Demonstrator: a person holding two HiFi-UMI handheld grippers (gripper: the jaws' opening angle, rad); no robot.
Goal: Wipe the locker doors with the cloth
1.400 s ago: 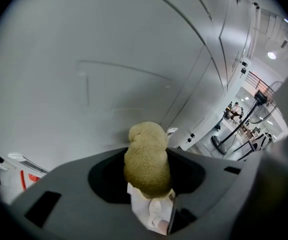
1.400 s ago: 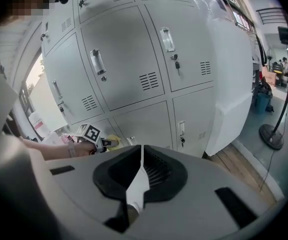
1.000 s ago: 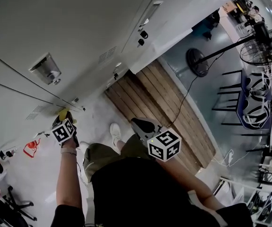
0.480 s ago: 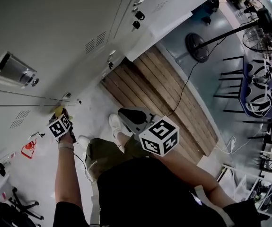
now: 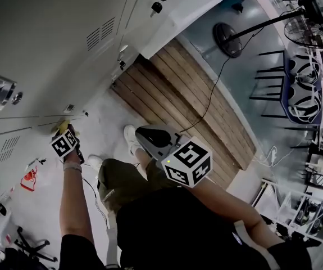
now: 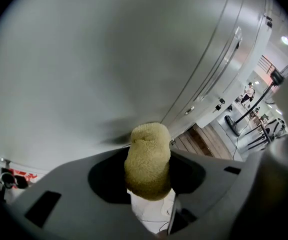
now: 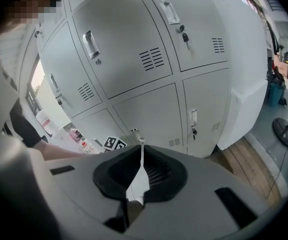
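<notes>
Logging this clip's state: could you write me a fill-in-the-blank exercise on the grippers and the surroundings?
1. The left gripper is shut on a ___ cloth, facing a locker door.
2. The right gripper is ___, with nothing between its jaws.
3. The platform beside the lockers is made of ___ planks.
Missing words: yellow; shut; wooden.

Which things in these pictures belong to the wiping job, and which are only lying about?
Job:
- cloth, held in the shut left gripper
- locker doors

Lying about:
- fan
- wooden platform
- right gripper, shut and empty, away from the lockers
</notes>
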